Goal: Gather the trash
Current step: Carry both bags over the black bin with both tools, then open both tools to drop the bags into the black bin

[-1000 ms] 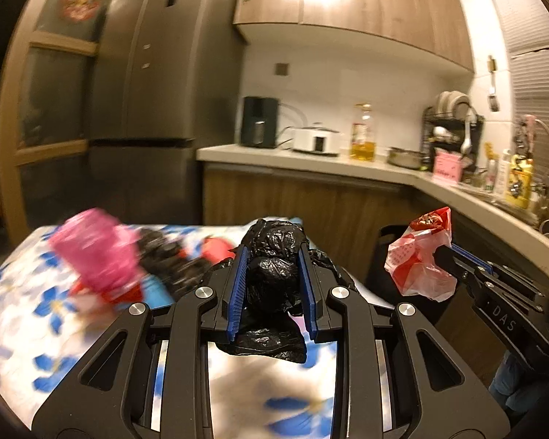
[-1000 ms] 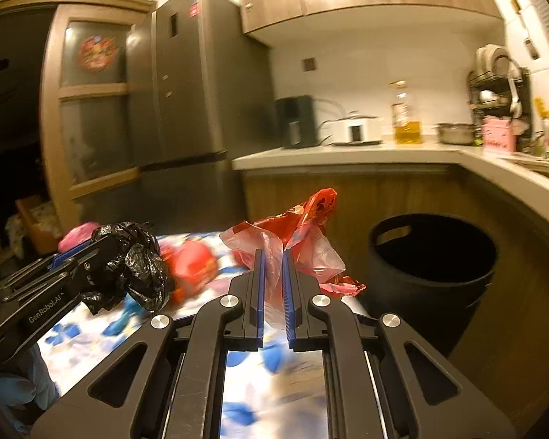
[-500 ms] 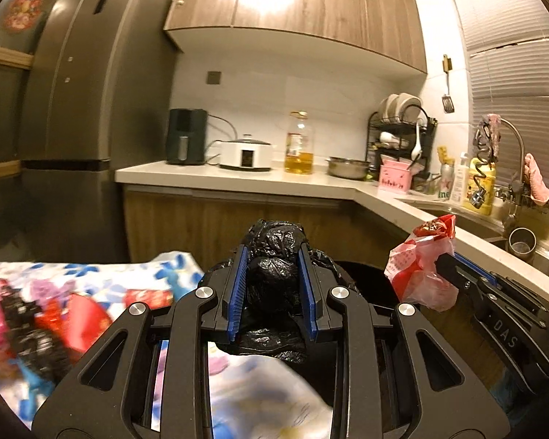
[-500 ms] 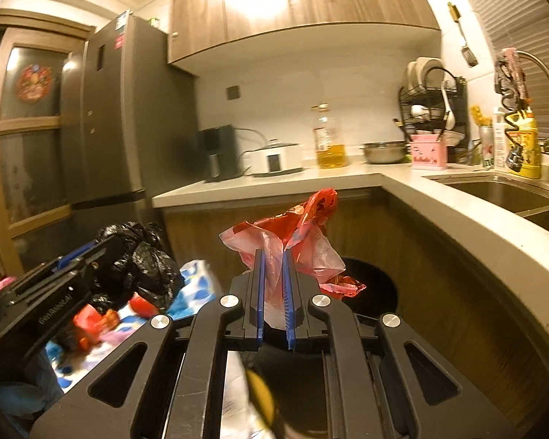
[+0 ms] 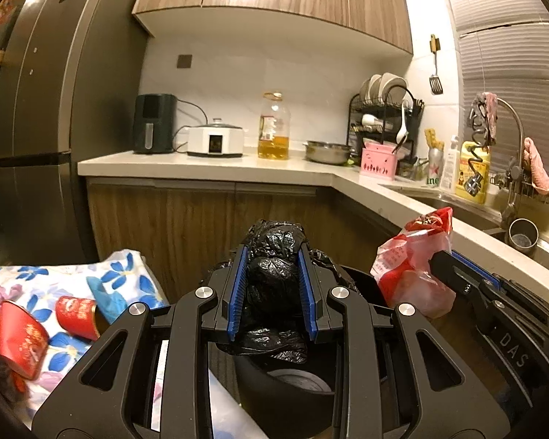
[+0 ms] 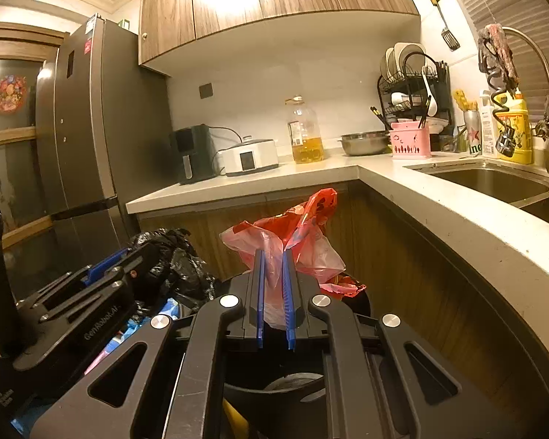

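Observation:
My left gripper [image 5: 272,256] is shut on a crumpled black plastic bag [image 5: 272,278] and holds it over the black trash bin [image 5: 274,391]. My right gripper [image 6: 274,261] is shut on a red and clear plastic bag [image 6: 296,234], also held above the bin [image 6: 260,398]. In the left wrist view the red bag [image 5: 413,267] hangs at the right. In the right wrist view the black bag [image 6: 175,259] shows at the left. Two red paper cups [image 5: 75,316] lie on the flowered tablecloth [image 5: 36,281] at the left.
The wooden kitchen cabinet [image 5: 201,226] and white L-shaped counter [image 6: 439,201] stand just behind and to the right of the bin. A grey fridge [image 5: 47,109] stands at the left. The sink [image 6: 494,179], oil bottle and appliances are on the counter.
Both grippers have swung right from over the flowered table to above the black bin, each still holding its bag. The table's trash has slid to the left edge.

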A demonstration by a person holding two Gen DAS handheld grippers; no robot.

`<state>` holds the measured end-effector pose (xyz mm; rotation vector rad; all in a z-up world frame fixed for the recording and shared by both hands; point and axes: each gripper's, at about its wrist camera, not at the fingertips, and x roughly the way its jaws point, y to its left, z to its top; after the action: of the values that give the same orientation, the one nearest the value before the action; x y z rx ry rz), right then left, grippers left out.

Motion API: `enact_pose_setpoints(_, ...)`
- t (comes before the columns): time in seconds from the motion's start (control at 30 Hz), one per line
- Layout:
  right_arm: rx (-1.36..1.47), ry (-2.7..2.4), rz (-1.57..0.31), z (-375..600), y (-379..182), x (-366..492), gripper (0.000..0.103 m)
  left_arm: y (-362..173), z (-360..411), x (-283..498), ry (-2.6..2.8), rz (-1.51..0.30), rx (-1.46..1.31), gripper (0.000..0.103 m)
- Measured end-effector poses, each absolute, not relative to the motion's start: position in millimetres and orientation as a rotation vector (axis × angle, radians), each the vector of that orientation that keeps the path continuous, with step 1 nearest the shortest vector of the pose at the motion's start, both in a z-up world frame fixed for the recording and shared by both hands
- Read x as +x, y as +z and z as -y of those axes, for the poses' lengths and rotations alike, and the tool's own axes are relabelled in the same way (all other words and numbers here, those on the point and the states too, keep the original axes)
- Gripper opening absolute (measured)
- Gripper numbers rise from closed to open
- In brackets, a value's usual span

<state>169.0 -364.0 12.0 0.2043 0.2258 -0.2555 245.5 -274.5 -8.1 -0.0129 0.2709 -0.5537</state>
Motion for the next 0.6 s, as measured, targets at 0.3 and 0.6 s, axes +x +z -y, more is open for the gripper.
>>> enact_pose_setpoints(0.3, 0.205, -0.244, -0.25, 372.6, 4.2, 183.4, 0.011, -23.7, 288.7, 263.3, -0.573, -0.312, -0.004, 0.027)
enact_pose_setpoints(0.6, 0.22, -0.219, -0.267, 378.4, -3.0, 195.7, 0.019, -31.3, 292.9, 273.5, -0.593, -0.334, -0.014, 0.031)
